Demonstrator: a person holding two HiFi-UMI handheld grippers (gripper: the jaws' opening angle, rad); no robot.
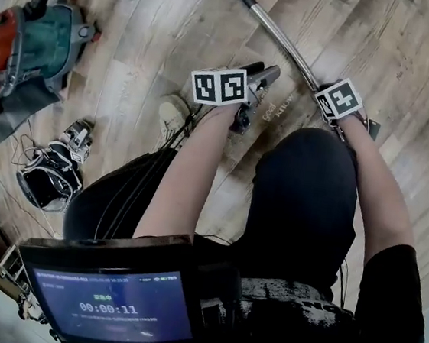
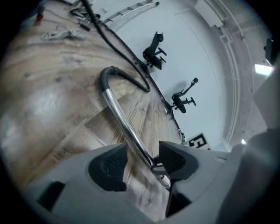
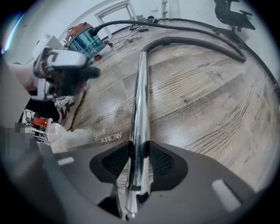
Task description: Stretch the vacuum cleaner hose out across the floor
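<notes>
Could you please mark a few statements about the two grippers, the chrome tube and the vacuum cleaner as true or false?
1. The right gripper is closed on the chrome tube. True.
2. The black hose joins the far end of the chrome tube. True.
3. The left gripper is clamped on the black hose. False: its jaws stand apart, and the chrome tube passes between them.
4. The vacuum cleaner stands on a carpet. False: it sits on the wooden floor.
</notes>
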